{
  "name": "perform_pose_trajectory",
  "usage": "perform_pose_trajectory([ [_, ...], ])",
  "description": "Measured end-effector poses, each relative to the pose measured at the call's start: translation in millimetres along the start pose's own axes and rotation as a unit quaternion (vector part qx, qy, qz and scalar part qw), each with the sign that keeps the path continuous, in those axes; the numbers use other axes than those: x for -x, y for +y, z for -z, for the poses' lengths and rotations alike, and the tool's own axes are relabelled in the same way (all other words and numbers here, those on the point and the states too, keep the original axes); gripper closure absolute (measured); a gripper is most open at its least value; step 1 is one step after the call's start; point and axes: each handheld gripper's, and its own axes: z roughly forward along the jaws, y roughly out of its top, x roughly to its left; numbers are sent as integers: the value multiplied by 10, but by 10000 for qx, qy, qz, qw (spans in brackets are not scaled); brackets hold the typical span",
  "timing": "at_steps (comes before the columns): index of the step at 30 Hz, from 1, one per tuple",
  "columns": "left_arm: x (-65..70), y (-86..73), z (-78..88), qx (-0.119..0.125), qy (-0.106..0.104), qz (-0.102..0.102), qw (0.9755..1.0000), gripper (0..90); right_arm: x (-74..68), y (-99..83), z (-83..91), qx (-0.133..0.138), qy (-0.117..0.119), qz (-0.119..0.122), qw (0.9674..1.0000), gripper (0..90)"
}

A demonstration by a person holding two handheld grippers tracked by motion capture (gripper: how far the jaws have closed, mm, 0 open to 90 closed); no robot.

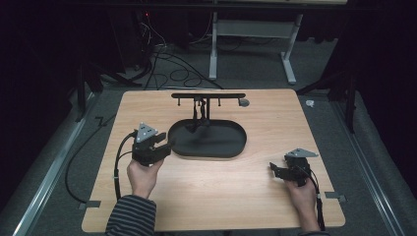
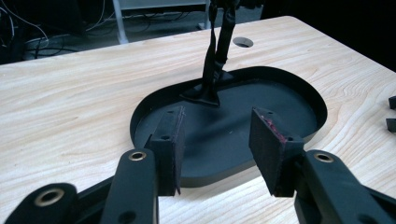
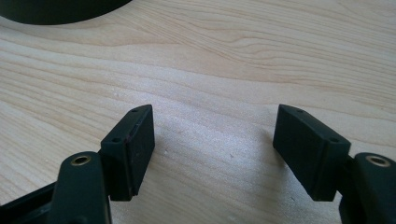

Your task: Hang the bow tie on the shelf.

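Table (image 1: 211, 196) of pale, grained wood, rounded at the corners, on grey carpet in a dark room strewn with cables; left gripper (image 2: 217, 135) spread, nothing between its matte pads, poised at the near rim of a shallow black oval tray (image 2: 299, 91), smooth-walled, with a thin upright stand (image 2: 217, 51) rising beyond the gripper; right gripper (image 3: 212, 149) spread over bare wood, well apart from the tray.

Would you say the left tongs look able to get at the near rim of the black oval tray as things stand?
Probably yes. The left tongs stand open just short of the black oval tray, with nothing between them and its near rim. The stand rises farther back, clear of that approach.
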Motion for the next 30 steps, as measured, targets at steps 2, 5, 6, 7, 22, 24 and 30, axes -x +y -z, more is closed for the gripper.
perform_pose_trajectory([
  [2,-13,-29,7,-13,-6,42,10000,551,0,0,0,0,0,0,10000,309],
  [5,-37,-83,7,-44,-20,134,9999,540,0,0,0,0,-2,0,10000,309],
  [6,-40,-95,7,-47,-13,146,9999,539,0,0,0,1,-2,1,10000,309],
  [7,-44,-115,11,-56,-6,157,9999,538,0,0,0,0,-2,1,10000,308],
  [22,-107,-296,59,-93,39,359,9993,537,0,0,0,2,-1,1,10000,309],
  [24,-119,-318,56,-112,48,398,9991,536,0,0,0,1,-1,0,10000,309],
  [30,-126,-395,65,-147,69,464,9988,533,0,0,0,1,-4,0,10000,309],
])
